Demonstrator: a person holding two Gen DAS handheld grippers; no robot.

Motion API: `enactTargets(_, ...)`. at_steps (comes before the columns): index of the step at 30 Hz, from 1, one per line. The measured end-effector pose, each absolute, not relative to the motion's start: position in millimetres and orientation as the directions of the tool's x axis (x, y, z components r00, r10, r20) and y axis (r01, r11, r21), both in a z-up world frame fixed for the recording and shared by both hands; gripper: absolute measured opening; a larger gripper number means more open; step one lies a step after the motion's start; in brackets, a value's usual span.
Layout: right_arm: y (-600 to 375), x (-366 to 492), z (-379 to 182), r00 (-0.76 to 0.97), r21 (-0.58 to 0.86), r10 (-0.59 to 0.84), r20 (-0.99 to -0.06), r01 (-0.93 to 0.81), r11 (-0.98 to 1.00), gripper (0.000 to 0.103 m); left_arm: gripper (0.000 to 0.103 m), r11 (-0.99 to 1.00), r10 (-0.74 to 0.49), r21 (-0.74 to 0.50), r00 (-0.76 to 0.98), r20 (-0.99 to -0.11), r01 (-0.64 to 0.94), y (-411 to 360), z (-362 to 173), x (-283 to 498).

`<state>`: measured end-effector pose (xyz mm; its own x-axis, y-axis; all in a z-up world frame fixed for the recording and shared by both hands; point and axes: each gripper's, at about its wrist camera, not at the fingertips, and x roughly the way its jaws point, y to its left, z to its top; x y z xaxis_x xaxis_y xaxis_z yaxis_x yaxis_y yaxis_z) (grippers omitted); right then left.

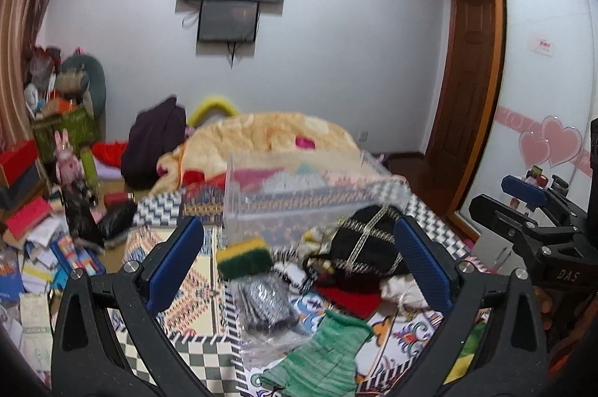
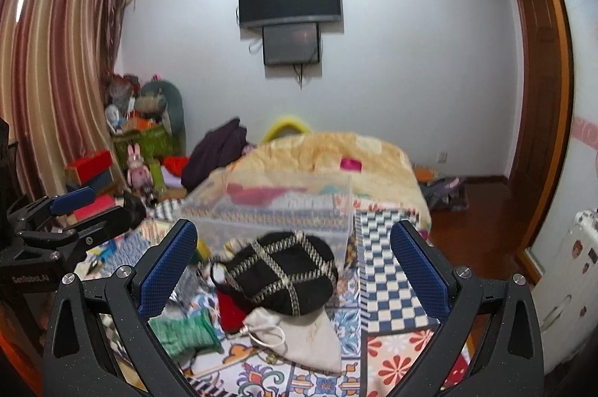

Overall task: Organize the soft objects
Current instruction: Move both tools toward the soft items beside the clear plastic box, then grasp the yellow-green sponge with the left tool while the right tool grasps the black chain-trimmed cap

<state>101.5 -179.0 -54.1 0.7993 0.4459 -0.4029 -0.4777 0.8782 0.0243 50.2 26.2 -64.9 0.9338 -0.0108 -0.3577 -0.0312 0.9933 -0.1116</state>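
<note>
i have both tools hovering over the patterned mat, nothing gripped yet, so i judge this as the approach before a first pick. the left gripper has its fingers wide apart, framing the yellow-green sponge and the green knit piece. the right gripper is just as wide apart, lined up on the black cap, which rests partly on a pale drawstring pouch. the clear bin sits just behind the pile. next i'd lower the right one around the cap and close gently.

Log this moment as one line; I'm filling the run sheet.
left gripper: open, empty | right gripper: open, empty | black hat: ahead | clear bin: behind
</note>
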Motion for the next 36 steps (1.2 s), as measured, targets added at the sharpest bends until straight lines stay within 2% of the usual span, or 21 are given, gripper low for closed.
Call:
enactTargets(5, -178.6, 117.0, -74.3, 0.759, 0.039, 0.441, -0.479, -0.484, 0.874, 0.103, 0.103, 0.986, -0.015, -0.154, 0.876, -0.482, -0.067, 39.1, -96.6, 67.0)
enactTargets(12, -176.6, 134.5, -99.9, 0.692, 0.080, 0.449, -0.565, -0.495, 0.865, 0.103, 0.103, 0.957, -0.061, -0.264, 0.814, -0.578, -0.116, 62.2, -128.1, 97.7)
enactTargets(16, -175.2, 144.2, -107.7, 0.663, 0.105, 0.463, -0.588, -0.505, 0.857, 0.103, 0.103, 0.967, -0.026, -0.214, 0.787, -0.616, -0.136, 70.9, -132.1, 112.8)
enactTargets(18, -169.6, 150.2, -108.2, 0.656, 0.106, 0.463, -0.595, -0.507, 0.855, 0.103, 0.100, 0.969, -0.021, -0.205, 0.780, -0.625, -0.139, 71.7, -134.5, 121.5)
enactTargets(21, -166.5, 155.7, -111.9, 0.650, 0.106, 0.463, -0.603, -0.509, 0.854, 0.102, 0.090, 0.962, -0.049, -0.235, 0.764, -0.643, -0.136, 71.8, -141.3, 136.5)
enactTargets(26, -162.3, 160.4, -120.6, 0.613, 0.129, 0.479, -0.628, -0.525, 0.841, 0.082, 0.080, 0.953, -0.085, -0.271, 0.735, -0.673, -0.138, 76.6, -155.3, 146.7)
enactTargets(30, -163.8, 157.6, -122.0, 0.608, 0.132, 0.483, -0.630, -0.529, 0.838, 0.077, 0.073, 0.959, -0.087, -0.257, 0.734, -0.673, -0.122, 72.7, -159.1, 145.5)
enactTargets(36, -161.8, 154.5, -117.7, 0.611, 0.105, 0.483, -0.628, -0.548, 0.830, 0.059, 0.052, 0.963, -0.090, -0.245, 0.730, -0.677, -0.109, 68.4, -161.4, 147.1)
